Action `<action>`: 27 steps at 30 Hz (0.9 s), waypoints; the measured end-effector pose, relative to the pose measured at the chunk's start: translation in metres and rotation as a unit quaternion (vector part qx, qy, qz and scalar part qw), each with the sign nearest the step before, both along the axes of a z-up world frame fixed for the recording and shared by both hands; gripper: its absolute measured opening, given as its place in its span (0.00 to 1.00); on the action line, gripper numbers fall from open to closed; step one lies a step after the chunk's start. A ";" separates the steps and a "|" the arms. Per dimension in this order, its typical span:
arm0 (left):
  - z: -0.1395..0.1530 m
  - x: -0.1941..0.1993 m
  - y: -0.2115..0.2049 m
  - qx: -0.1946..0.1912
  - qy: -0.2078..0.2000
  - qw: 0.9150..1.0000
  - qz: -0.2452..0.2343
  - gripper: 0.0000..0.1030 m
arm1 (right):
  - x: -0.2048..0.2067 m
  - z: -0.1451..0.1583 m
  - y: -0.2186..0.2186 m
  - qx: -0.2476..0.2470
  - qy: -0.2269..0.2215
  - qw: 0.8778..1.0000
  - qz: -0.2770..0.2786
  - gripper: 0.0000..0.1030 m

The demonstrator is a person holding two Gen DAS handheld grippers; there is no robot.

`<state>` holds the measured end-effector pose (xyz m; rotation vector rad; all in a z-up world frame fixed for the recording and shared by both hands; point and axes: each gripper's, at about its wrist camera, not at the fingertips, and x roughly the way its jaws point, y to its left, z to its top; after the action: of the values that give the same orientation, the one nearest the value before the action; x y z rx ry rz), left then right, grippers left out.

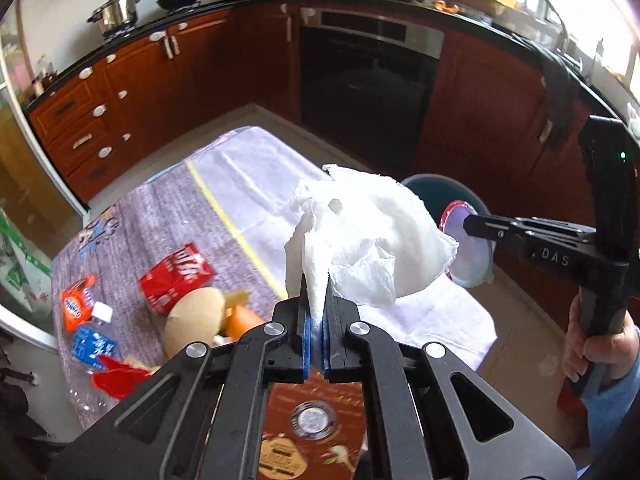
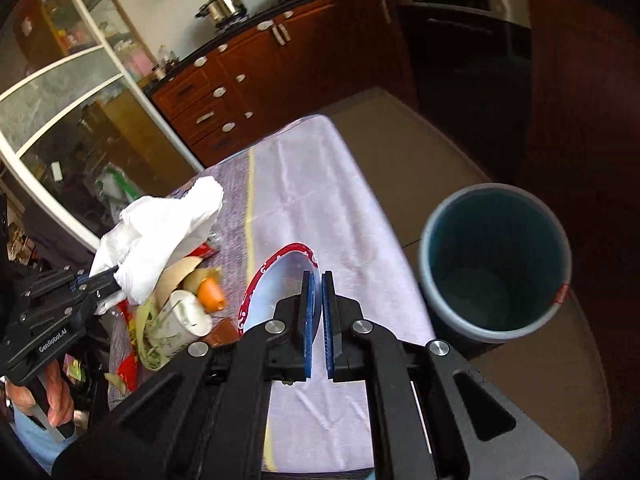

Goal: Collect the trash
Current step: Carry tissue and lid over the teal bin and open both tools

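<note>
My left gripper [image 1: 316, 292] is shut on a crumpled white paper towel [image 1: 368, 240] and holds it above the table; the towel also shows in the right wrist view [image 2: 160, 224]. My right gripper [image 2: 317, 280] is shut on the rim of a red-edged white plate [image 2: 272, 280], tilted above the table's right side; the plate also shows in the left wrist view [image 1: 468, 252]. A grey-blue trash bin [image 2: 496, 260] stands on the floor right of the table. A trash pile lies on the table: red carton [image 1: 176, 280], snack wrappers [image 1: 78, 304], peels [image 2: 188, 276], an orange piece [image 2: 211, 294].
The table has a grey and white cloth [image 2: 304, 192]. Wooden kitchen cabinets [image 1: 120, 92] and a dark oven [image 1: 368, 76] stand behind it. A glass cabinet [image 2: 60, 120] is at the left. The left gripper's body [image 2: 52, 316] is close to the trash pile.
</note>
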<state>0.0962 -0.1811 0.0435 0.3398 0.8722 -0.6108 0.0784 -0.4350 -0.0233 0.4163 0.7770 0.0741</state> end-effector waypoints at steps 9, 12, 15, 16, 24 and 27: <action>-0.055 0.012 -0.149 0.061 0.049 0.993 -0.093 0.04 | -0.011 -0.038 -0.128 0.020 0.023 0.992 -0.124 0.05; -0.080 0.019 -0.190 0.076 0.069 0.989 -0.109 0.04 | -0.012 -0.054 -0.153 0.028 0.033 0.989 -0.143 0.05; -0.104 0.029 -0.220 0.085 0.089 0.985 -0.117 0.05 | -0.005 -0.070 -0.165 0.032 0.052 0.987 -0.151 0.05; -0.113 0.033 -0.229 0.088 0.098 0.984 -0.118 0.05 | -0.001 -0.076 -0.169 0.031 0.059 0.986 -0.152 0.05; -0.161 0.057 -0.266 0.121 0.128 0.979 -0.103 0.49 | 0.025 -0.115 -0.188 0.040 0.103 0.981 -0.160 0.05; -0.159 0.055 -0.271 0.122 0.113 0.981 -0.101 0.54 | 0.030 -0.123 -0.193 0.043 0.109 0.980 -0.163 0.05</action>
<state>0.1514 -0.4517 -0.1152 0.5938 1.1438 -0.7426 0.1083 -0.6278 -0.1466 0.6358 0.9130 -0.2483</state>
